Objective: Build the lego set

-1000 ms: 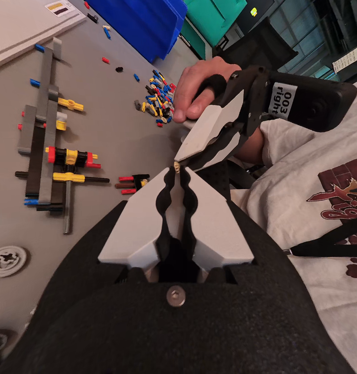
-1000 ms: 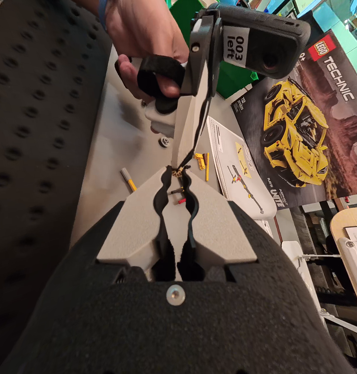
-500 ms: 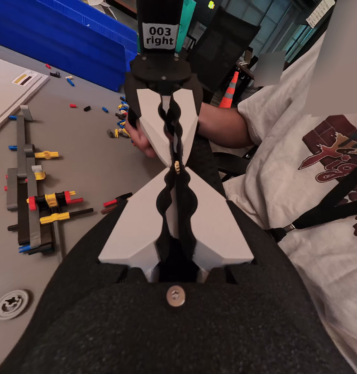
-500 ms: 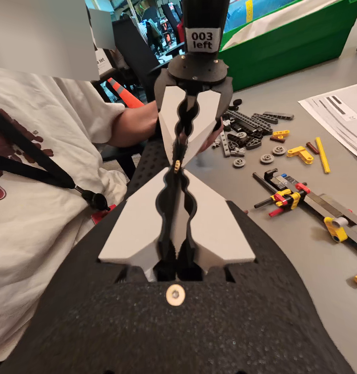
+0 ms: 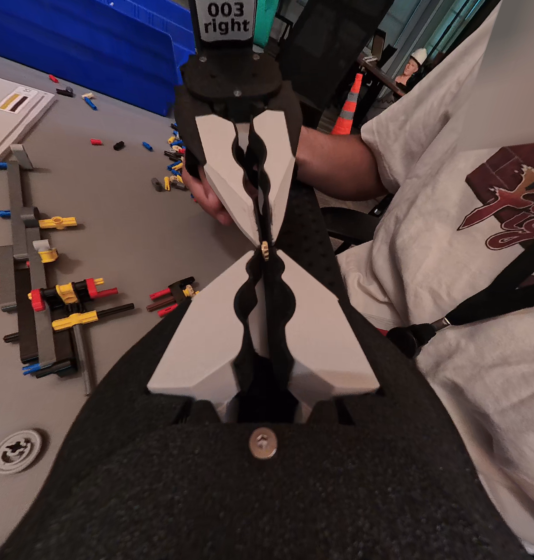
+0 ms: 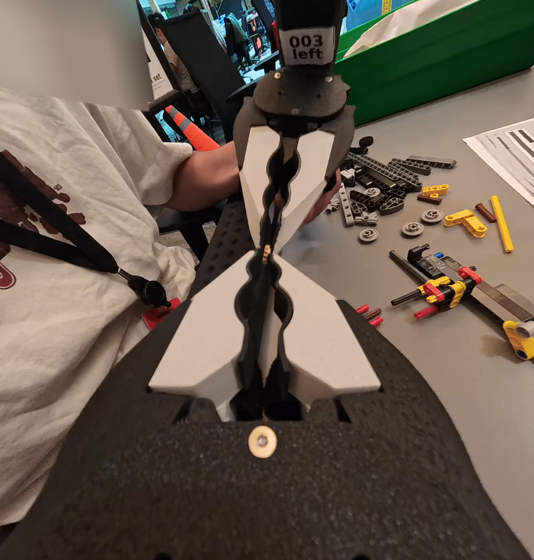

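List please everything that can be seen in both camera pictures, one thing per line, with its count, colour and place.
small gear: one, tan, pinched between the two grippers' tips, above the table edge
long assembly: one, grey and black with yellow and red parts, on the table
loose small pieces: many, mixed colours, heap near the blue bin
blue bin: one, table's far side
green bin: one, behind the beams
beams: several, black and grey, in a pile
yellow axle: one, beside the booklet
booklet: one, white
traffic cone: one, orange, background
left gripper: jaws closed on the gear
right gripper: jaws closed on the gear

Workshop: parts bins [image 5: 87, 45], traffic cone [image 5: 349, 106]
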Available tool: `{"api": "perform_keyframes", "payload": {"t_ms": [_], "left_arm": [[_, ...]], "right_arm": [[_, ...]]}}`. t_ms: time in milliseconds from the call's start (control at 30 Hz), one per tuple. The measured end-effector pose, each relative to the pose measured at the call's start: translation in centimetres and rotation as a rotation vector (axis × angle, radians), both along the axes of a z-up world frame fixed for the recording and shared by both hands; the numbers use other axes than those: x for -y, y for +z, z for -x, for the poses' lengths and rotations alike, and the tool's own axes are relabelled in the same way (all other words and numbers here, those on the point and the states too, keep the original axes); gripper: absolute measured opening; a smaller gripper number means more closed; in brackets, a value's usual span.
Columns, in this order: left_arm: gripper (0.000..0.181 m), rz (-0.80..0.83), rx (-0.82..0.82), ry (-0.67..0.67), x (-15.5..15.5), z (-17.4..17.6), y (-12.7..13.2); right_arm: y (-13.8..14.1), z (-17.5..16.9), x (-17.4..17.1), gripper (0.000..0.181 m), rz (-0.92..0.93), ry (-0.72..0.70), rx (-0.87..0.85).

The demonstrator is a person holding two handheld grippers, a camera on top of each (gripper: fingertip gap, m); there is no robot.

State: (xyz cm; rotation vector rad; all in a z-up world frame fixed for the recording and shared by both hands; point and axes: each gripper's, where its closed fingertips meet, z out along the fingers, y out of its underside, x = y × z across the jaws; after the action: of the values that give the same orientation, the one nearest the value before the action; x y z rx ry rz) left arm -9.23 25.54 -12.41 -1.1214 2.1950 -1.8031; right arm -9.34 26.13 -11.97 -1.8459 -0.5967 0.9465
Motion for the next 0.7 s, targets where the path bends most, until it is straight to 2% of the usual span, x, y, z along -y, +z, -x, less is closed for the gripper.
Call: {"api": "perform_keyframes", "payload": {"t_ms": [33, 567, 700], "left_arm": [[0.003, 0.002, -0.001, -0.002, 0.0, 0.0, 0.0], [0.003, -0.036, -0.019, -0.018, 0.3, 0.2, -0.7], [0.003, -0.055, -0.032, 0.017, 0.0, -0.1, -1.1]], "right_arm": [[-0.2, 0.0, 0.0, 0.002, 0.004, 0.002, 0.009], [-0.9, 0.3, 0.2, 0.0, 0.031, 0.028, 0.033], [-1.4, -0.1, -0.1, 0.0, 0.03, -0.028, 0.082]]}}
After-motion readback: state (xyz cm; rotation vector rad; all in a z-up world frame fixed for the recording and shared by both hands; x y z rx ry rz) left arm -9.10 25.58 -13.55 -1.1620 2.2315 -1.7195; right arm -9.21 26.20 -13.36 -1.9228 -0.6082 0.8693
